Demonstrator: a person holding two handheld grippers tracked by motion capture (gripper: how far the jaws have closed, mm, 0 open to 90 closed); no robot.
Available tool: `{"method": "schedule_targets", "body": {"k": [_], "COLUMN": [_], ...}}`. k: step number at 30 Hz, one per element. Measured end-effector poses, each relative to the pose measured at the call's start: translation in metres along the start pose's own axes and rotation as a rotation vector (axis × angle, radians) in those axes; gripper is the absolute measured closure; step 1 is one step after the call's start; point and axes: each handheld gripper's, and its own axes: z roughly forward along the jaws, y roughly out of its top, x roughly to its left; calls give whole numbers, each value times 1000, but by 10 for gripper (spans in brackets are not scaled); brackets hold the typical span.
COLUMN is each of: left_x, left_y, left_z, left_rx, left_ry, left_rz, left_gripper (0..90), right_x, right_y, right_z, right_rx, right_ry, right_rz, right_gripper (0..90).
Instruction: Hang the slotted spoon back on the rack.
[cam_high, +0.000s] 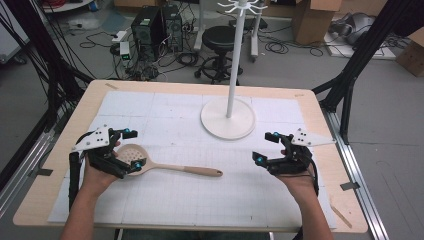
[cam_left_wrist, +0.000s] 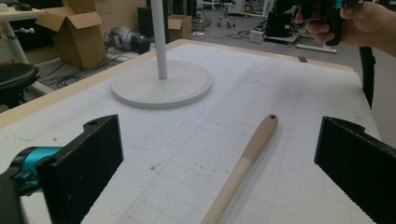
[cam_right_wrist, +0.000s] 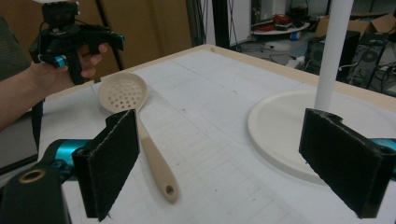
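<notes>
pale wooden slotted spoon (cam_high: 165, 165) lies flat, lower left of centre in the high view, bowl between the jaws of the left gripper (cam_high: 131, 149). both it and the right gripper (cam_high: 267, 148) gape wide, holding nothing.

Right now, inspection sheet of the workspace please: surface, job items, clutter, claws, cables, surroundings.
Surface: wooden table under a white gridded mat, small dark specks.
Job's things: slotted wooden spoon flat on the mat; white hanger stand behind it.
Clutter: nothing seen on the mat.
Claws: left claw open above the spoon's bowl; right claw open, holds nothing.
Cables: loose runs on the floor beyond the table.
Surroundings: stool, computer towers, cardboard boxes.
</notes>
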Motion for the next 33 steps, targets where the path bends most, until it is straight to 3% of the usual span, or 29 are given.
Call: {"method": "schedule_targets", "body": {"k": [6,11,16,28,33], "left_x": [-1,-7,-12,-18,-22], "left_y": [0,6,14,38,36], "left_z": [4,12,28,84,105], "left_rx": [11,34,101,338,464], "left_ry": [-13,-36,-58,-142,-126], "left_rz": [-2,22,56,149,186], "left_gripper": [17,17,17,17,29], "right_x": [-1,-3,-6,-8,-6], "right_y": [0,-2,-4,-6,-6], "right_z": [-3,-5,-8,-5,-3], "right_rx": [-6,3,-2,12,19], "right_ry": [-9,-17,-24,-17,-13], "right_rz": [1,2,17,19,18], "right_gripper": [117,117,118,118,118]}}
